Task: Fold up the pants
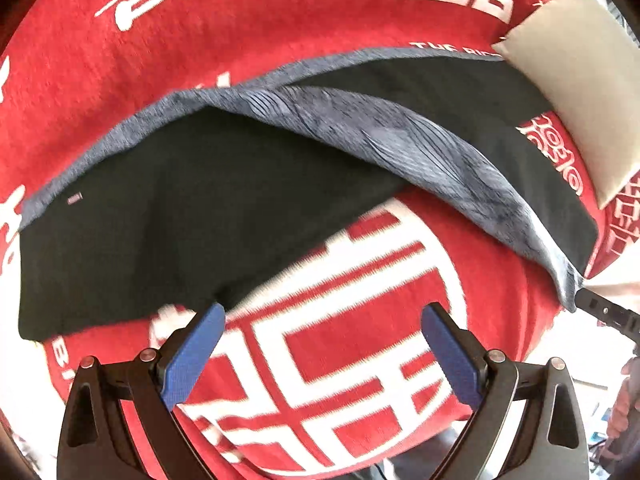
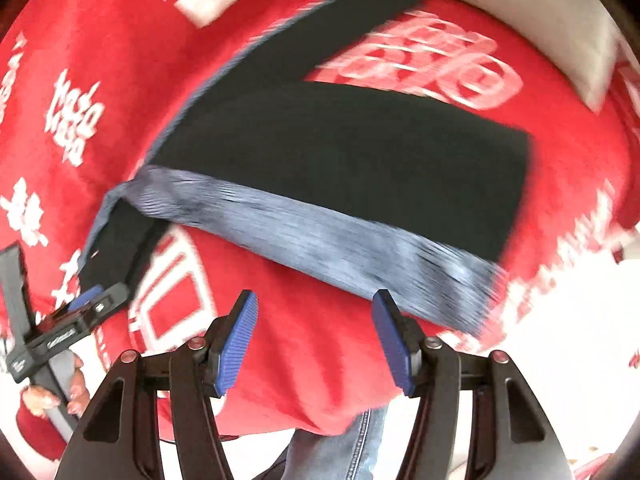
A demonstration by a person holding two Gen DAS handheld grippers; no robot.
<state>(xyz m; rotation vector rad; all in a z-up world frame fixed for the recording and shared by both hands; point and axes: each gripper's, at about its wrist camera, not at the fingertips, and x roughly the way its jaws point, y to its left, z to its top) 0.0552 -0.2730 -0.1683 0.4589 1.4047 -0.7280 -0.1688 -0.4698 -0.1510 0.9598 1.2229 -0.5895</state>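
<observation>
Black pants point(image 1: 192, 208) with a grey-blue waistband point(image 1: 400, 136) lie spread on a red blanket point(image 1: 120, 60); the legs fan out in a V. My left gripper point(image 1: 322, 322) is open and empty, its left blue pad point(image 1: 196, 356) just short of one leg's hem. In the right wrist view the pants point(image 2: 360, 148) lie ahead with the waistband point(image 2: 340, 240) nearest. My right gripper point(image 2: 314, 312) is open and empty, just short of the waistband. The left gripper point(image 2: 90, 298) shows there at a pant leg's end.
The red blanket point(image 2: 320, 380) has white characters and covers a raised surface. A grey-beige pillow point(image 1: 576, 80) lies at the far right, over one pant leg; it also shows in the right wrist view point(image 2: 520, 12). The person's jeans point(image 2: 340, 448) show below the blanket edge.
</observation>
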